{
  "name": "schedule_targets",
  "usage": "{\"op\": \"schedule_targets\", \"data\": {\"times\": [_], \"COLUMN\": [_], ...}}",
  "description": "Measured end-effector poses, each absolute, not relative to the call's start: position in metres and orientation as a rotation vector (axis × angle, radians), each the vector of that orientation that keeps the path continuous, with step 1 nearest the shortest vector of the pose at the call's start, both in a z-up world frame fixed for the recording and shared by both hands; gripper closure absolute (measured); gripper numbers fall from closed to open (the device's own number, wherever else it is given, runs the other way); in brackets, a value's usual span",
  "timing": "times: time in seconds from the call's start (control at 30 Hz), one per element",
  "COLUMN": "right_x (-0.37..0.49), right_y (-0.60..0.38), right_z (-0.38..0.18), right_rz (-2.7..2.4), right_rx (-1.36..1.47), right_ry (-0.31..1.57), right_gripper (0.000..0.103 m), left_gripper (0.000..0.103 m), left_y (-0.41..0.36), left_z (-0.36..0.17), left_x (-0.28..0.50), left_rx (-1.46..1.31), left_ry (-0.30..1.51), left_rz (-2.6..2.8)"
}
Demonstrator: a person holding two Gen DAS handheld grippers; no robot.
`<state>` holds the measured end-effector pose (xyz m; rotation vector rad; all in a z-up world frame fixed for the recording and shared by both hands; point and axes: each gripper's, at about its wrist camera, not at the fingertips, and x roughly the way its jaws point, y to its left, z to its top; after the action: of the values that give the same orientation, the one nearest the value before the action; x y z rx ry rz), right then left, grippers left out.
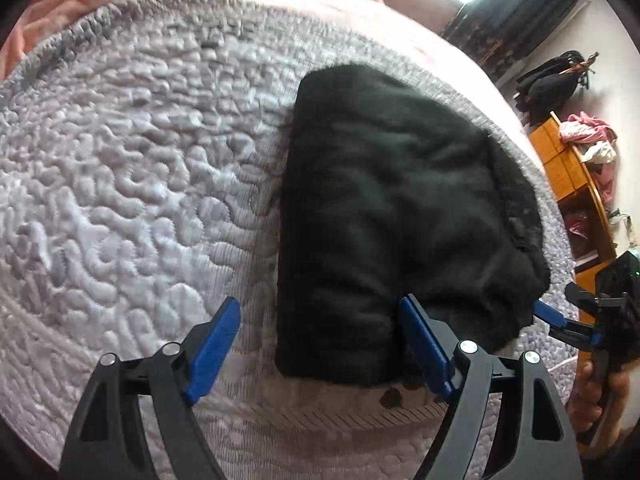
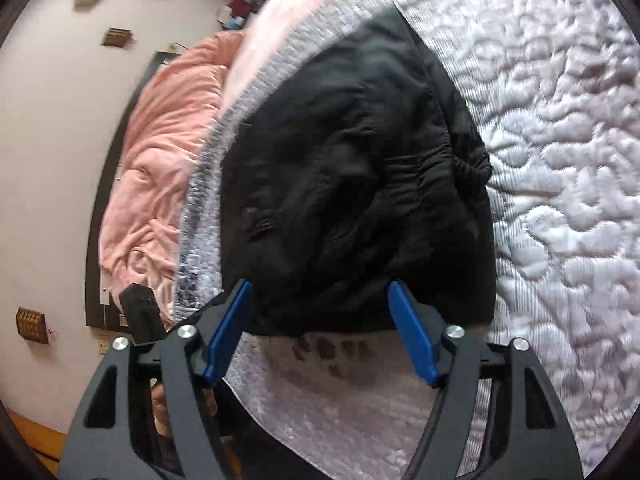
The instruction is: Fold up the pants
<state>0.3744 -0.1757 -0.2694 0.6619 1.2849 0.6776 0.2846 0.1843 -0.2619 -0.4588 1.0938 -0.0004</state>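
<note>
Already folded, the pants are lying on the quilt

Now the black pants (image 1: 392, 216) are sitting as a thick folded bundle on the grey-white quilt (image 1: 120, 184), close to its right edge in the left wrist view. Both grippers are hovering at the bundle's near end. The left gripper (image 1: 320, 344) is standing wide open, gripping nothing: its left blue pad is hanging over bare quilt, while its right pad is overlapping the near edge of the pants; whether it is touching the cloth I cannot tell. The right gripper (image 2: 320, 328) is also gaping wide and holding nothing, its two pads flanking the near edge of the bundle. Beyond the quilt a pink blanket (image 2: 160, 152) is lying crumpled. To the far right, a wooden shelf (image 1: 572, 176) is carrying loose clothes
</note>
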Motion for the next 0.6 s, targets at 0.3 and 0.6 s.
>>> {"op": "schedule_targets", "data": {"times": [0.3, 0.6], "right_x": [0.294, 0.181], "right_y": [-0.216, -0.227], "right_z": [-0.222, -0.201], "right_rz": [0.488, 0.226], "right_rx": [0.550, 0.354], "right_ry": [1.198, 1.226], "right_gripper": [0.011, 0.007], "left_gripper": [0.004, 0.004], "left_y": [0.174, 0.143], "left_z": [-0.214, -0.175], "left_x": [0.189, 0.080], "left_rx": [-0.366, -0.257], "left_ry": [0.947, 0.904], "left_rz": [0.111, 0.174]}}
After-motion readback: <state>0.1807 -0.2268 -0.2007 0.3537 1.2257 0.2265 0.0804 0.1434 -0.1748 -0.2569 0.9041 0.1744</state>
